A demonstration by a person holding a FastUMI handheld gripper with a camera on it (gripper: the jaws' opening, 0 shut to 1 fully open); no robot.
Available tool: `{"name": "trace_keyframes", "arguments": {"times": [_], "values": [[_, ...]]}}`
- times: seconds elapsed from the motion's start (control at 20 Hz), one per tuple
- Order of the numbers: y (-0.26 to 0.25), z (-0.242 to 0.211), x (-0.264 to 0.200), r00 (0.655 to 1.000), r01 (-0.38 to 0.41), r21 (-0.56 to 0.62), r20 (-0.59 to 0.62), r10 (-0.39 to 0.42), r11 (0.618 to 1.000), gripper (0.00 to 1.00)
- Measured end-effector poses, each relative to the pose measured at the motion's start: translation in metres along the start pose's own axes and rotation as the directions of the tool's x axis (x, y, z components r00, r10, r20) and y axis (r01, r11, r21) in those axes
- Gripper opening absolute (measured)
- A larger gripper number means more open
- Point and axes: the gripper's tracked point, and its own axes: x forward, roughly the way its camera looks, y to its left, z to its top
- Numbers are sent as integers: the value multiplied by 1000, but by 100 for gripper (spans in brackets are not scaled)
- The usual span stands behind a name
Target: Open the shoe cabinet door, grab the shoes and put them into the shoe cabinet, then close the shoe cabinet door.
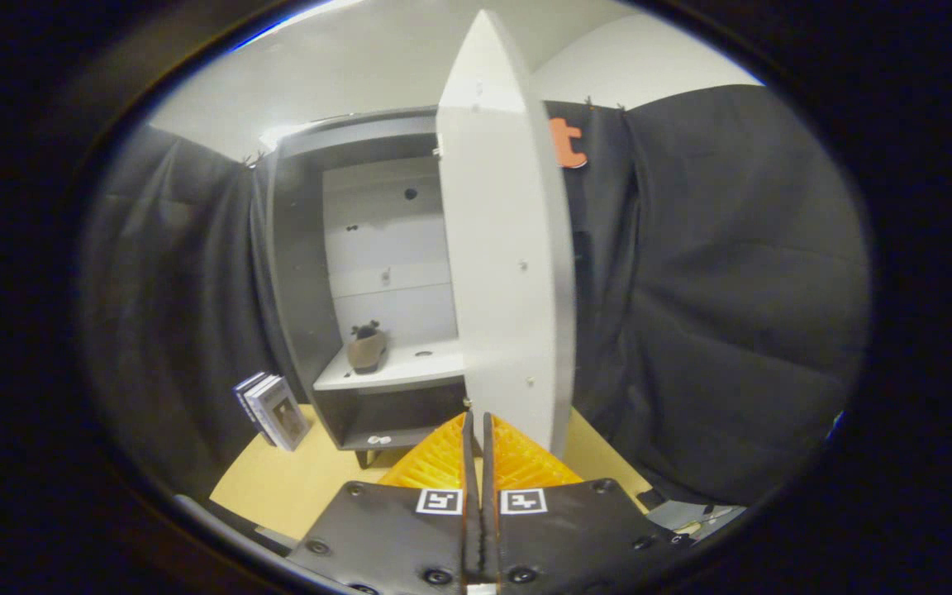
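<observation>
The shoe cabinet (298,273) stands ahead on a yellow floor, dark-framed with a pale back panel. Its white door (505,248) hangs wide open, swung out toward me, and I see it nearly edge-on, just ahead of my fingers. A brown shoe (367,347) sits on the white middle shelf (410,368), toward the left side. My gripper (476,417) is shut, its two fingers pressed together with nothing between them, their tips close to the lower edge of the door.
A few books (272,409) lean against the black cloth wall to the left of the cabinet. Black cloth (732,289) hangs to the right of the door. Two small white things (379,440) lie on the cabinet's bottom board.
</observation>
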Motion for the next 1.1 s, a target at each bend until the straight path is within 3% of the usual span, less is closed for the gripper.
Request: {"name": "trace_keyframes", "arguments": {"times": [0.35, 0.9, 1.05, 1.1], "values": [[33, -45, -1, 979, -129, -36, -165, 121, 991, 3], [64, -117, -11, 871, -241, -24, -447, 206, 970, 3], [70, -133, -14, 836, -250, -10, -507, 211, 968, 13], [71, -137, -16, 824, -250, -8, -527, 208, 968, 24]]}}
